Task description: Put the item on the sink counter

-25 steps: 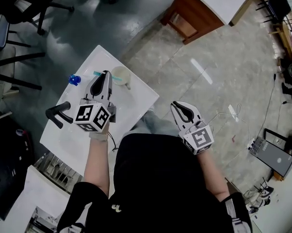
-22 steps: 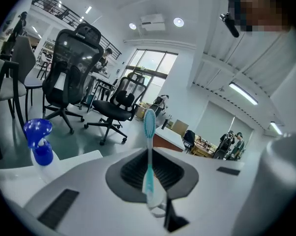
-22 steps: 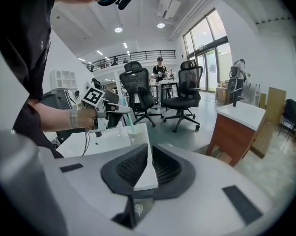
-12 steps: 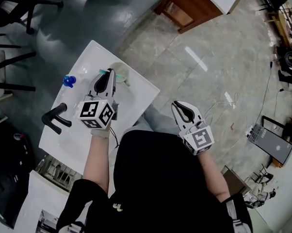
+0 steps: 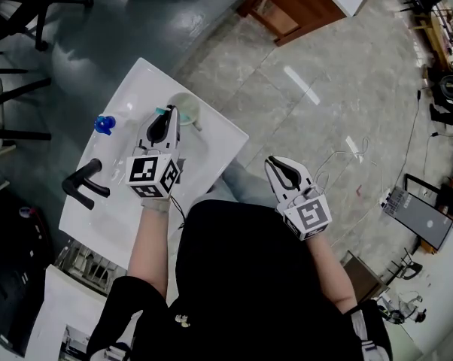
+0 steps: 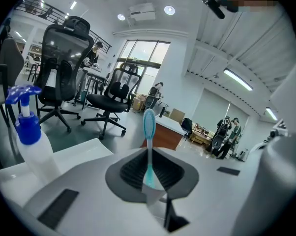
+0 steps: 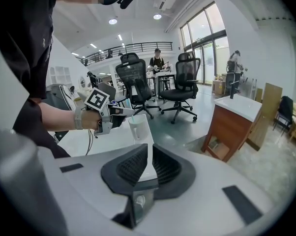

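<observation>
My left gripper [image 5: 166, 117] is shut on a toothbrush [image 6: 148, 132] with a white neck and a teal head, which stands up between the jaws in the left gripper view. It hovers over the white sink counter [image 5: 125, 216], with its tip just beside a pale cup [image 5: 185, 107]. The right gripper view shows the same gripper [image 7: 119, 112] next to the cup [image 7: 137, 128]. My right gripper [image 5: 276, 164] is off the counter's right edge, over the floor, shut with nothing in it [image 7: 149, 162].
A blue-topped spray bottle [image 5: 104, 123] [image 6: 29, 136] stands left of the cup. A black faucet [image 5: 83, 183] rises at the counter's left side. Office chairs [image 6: 64, 77] and a wooden cabinet [image 7: 231, 124] stand on the floor beyond.
My left gripper has come down toward the counter with the toothbrush still in it, ending close beside the cup. The right gripper has stayed where it was.
</observation>
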